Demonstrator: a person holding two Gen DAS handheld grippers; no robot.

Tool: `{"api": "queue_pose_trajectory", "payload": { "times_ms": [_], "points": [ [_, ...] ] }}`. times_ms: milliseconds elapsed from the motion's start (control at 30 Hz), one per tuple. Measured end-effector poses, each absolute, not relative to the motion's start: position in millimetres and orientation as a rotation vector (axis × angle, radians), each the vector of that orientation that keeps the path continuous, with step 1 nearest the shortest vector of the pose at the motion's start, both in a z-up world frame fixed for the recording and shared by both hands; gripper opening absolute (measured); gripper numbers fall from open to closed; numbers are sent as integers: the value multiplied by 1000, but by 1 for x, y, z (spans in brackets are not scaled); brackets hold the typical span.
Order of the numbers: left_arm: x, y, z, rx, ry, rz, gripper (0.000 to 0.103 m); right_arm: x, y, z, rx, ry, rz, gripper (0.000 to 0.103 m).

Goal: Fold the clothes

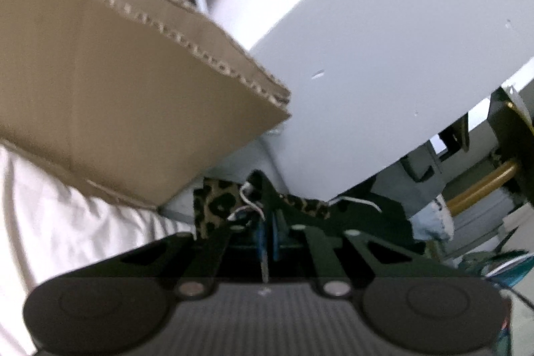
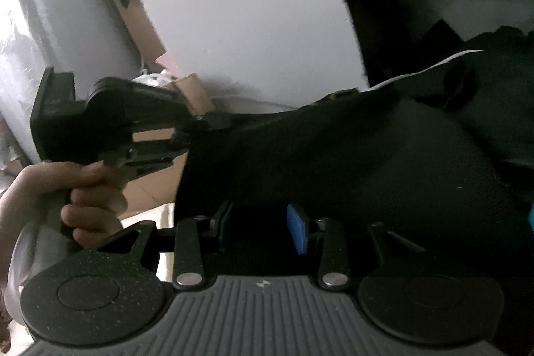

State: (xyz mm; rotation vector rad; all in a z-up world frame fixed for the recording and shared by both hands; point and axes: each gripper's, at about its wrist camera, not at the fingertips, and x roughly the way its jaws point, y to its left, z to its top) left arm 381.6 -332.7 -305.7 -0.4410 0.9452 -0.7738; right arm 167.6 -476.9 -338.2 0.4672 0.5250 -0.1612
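Note:
A black garment (image 2: pixel 333 155) hangs stretched across the right wrist view. My left gripper (image 2: pixel 182 134), held by a hand (image 2: pixel 83 189), is shut on the garment's upper left corner. In the left wrist view, the left gripper (image 1: pixel 268 229) has its blue pads nearly together, and a peak of black cloth (image 1: pixel 263 189) rises out of them. My right gripper (image 2: pixel 262 224) sits at the garment's lower edge with its blue pads (image 2: pixel 297 229) apart. The inner face of one pad shows bare, and dark cloth lies between and behind them.
A cardboard box (image 1: pixel 116 82) with plastic bags stands close on the left, beside a white board (image 1: pixel 383 55). Leopard-print cloth (image 1: pixel 213 206) lies behind the left fingers. A cream sheet (image 1: pixel 50 222) is below. A black case (image 2: pixel 467 5) stands at the upper right.

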Motion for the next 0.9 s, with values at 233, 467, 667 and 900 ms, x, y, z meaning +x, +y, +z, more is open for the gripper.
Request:
{"api": "queue_pose_trajectory", "payload": {
  "times_ms": [233, 467, 667, 900],
  "points": [
    [378, -320, -296, -312, 895, -716, 13, 186, -471, -359, 457, 582, -167, 42],
    [376, -302, -293, -325, 926, -739, 35, 186, -469, -362, 421, 584, -172, 45],
    [369, -304, -316, -358, 1017, -755, 68, 187, -471, -361, 440, 586, -173, 45],
    [365, -314, -349, -456, 1186, -792, 69, 187, -471, -362, 442, 588, -174, 45]
  ]
}}
